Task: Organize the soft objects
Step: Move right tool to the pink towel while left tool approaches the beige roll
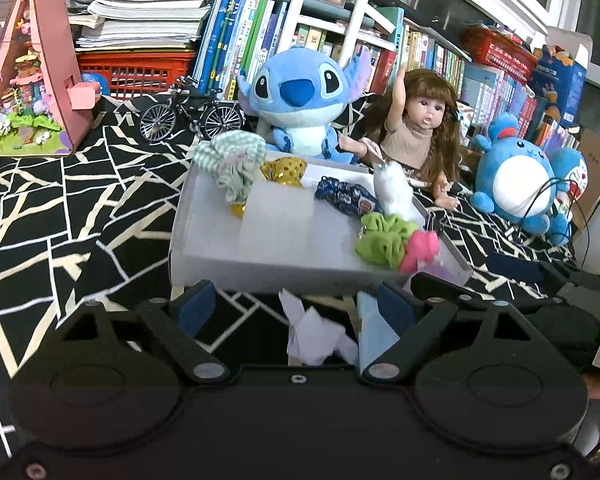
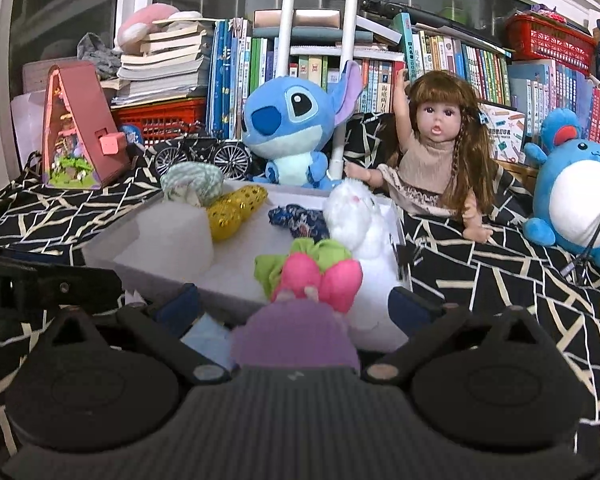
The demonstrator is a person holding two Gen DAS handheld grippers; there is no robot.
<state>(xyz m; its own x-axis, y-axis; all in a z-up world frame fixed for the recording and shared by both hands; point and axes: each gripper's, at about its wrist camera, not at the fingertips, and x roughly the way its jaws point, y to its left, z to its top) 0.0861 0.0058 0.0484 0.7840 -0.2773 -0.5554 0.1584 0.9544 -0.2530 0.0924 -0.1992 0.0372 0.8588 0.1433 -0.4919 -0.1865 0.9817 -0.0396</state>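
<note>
Between the two grippers sits a shallow white tray (image 1: pixel 204 216) on the patterned cloth (image 1: pixel 60 200), and most of the small soft things are already gathered in it: a striped scrunchie (image 1: pixel 230 156) and a gold pouch (image 1: pixel 284 170) at the far left, a navy scrunchie (image 1: pixel 342 196), a white bunny (image 1: pixel 394 190) and a green scrunchie (image 1: pixel 382 240) down the right side. Grouping them there looks like the point of the sorting. The right gripper (image 2: pixel 296 304) hangs over the tray's near right corner with its fingers spread wide; a pink-and-purple plush (image 2: pixel 300 312) lies between them, but neither pad seems to press it, so it reads as released or not yet gripped. The close view makes that hard to settle. The left gripper (image 1: pixel 296 306) is likewise spread and empty, poised above crumpled white tissue (image 1: pixel 316 332) and a pale blue piece (image 1: pixel 374 332) outside the tray's near edge, probably the next items to collect.
</note>
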